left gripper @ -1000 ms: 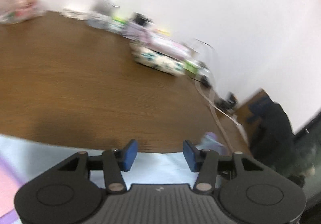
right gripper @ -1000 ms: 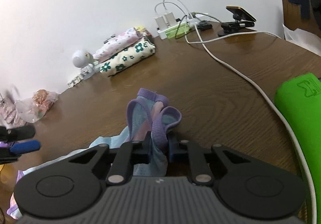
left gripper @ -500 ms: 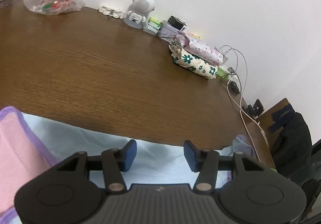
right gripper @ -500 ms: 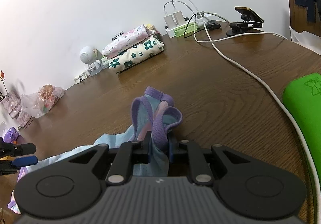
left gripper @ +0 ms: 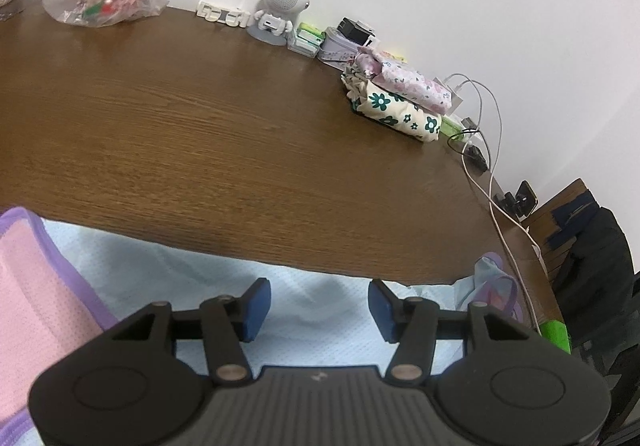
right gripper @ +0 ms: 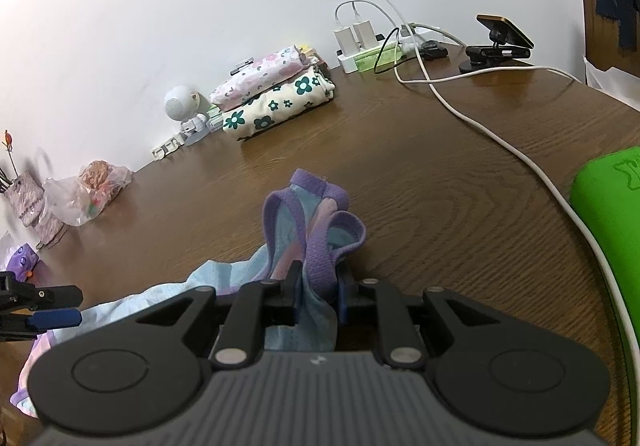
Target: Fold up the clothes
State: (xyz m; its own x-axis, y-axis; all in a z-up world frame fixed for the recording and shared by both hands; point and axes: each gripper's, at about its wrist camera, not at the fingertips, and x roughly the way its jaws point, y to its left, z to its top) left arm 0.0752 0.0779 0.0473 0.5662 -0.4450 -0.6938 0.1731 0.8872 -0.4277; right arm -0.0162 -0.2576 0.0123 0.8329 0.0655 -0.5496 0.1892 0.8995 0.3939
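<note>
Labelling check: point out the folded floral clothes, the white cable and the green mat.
folded floral clothes [right gripper: 280,102], right wrist view, lower cream piece.
white cable [right gripper: 516,154], right wrist view, mid-run on table.
green mat [right gripper: 612,214], right wrist view, top surface.

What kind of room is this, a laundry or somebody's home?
Most likely a home room, not a laundry. A brown wooden table stands against a plain white wall, carrying a stack of folded floral clothes, a white power strip with chargers and a small white robot-shaped speaker.
</note>
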